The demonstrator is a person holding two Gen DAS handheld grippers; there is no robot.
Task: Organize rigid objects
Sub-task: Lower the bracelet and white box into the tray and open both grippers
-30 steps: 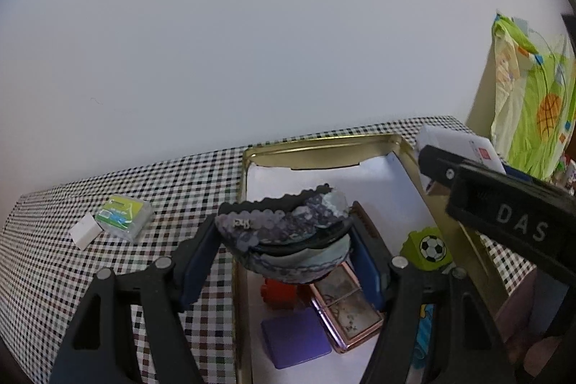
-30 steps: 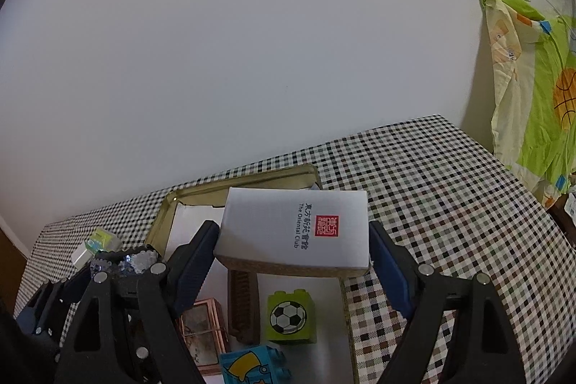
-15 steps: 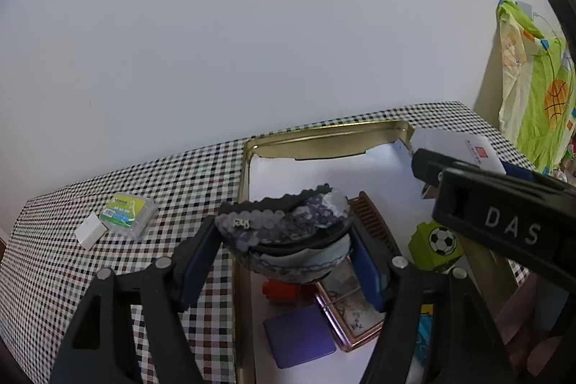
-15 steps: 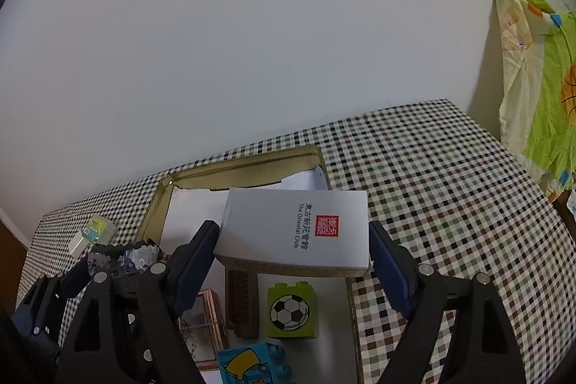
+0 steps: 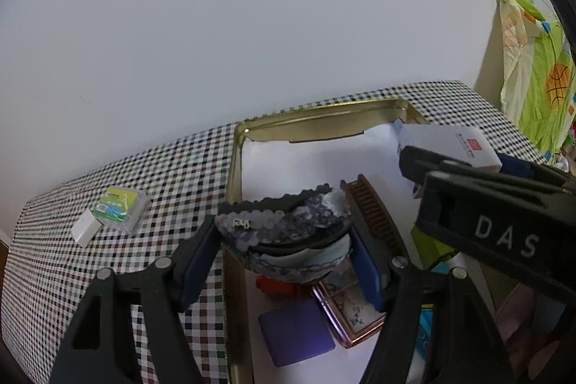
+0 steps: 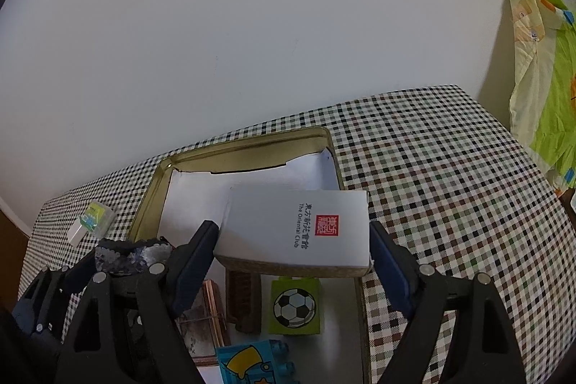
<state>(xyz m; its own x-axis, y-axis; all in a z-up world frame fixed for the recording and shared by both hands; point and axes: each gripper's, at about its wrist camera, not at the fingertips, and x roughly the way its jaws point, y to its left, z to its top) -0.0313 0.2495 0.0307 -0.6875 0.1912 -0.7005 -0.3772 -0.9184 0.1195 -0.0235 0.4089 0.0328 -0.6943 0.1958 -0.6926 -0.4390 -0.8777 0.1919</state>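
My left gripper [image 5: 284, 258] is shut on a sequinned purple-grey pouch [image 5: 284, 222] and holds it above the left side of the gold tin tray [image 5: 324, 117]. My right gripper [image 6: 293, 261] is shut on a white box with a red seal [image 6: 298, 229], held above the tray's right half [image 6: 252, 146]; the box also shows in the left wrist view [image 5: 446, 146]. In the tray lie a brown comb [image 5: 374, 211], a rose-gold case [image 5: 345, 308], a purple pad [image 5: 295, 330], a red piece [image 5: 273, 285], a green football block [image 6: 295, 306] and a blue block [image 6: 252, 362].
A small green-labelled clear box [image 5: 120, 209] with a white eraser [image 5: 84, 231] lies on the checked tablecloth [image 6: 432, 168] left of the tray. A green patterned cloth [image 6: 543, 60] hangs at the far right. A white wall stands behind the table.
Both grippers have risen and drawn back a little with their loads still held; the tray and table show further below. Objects in the tray have not moved.
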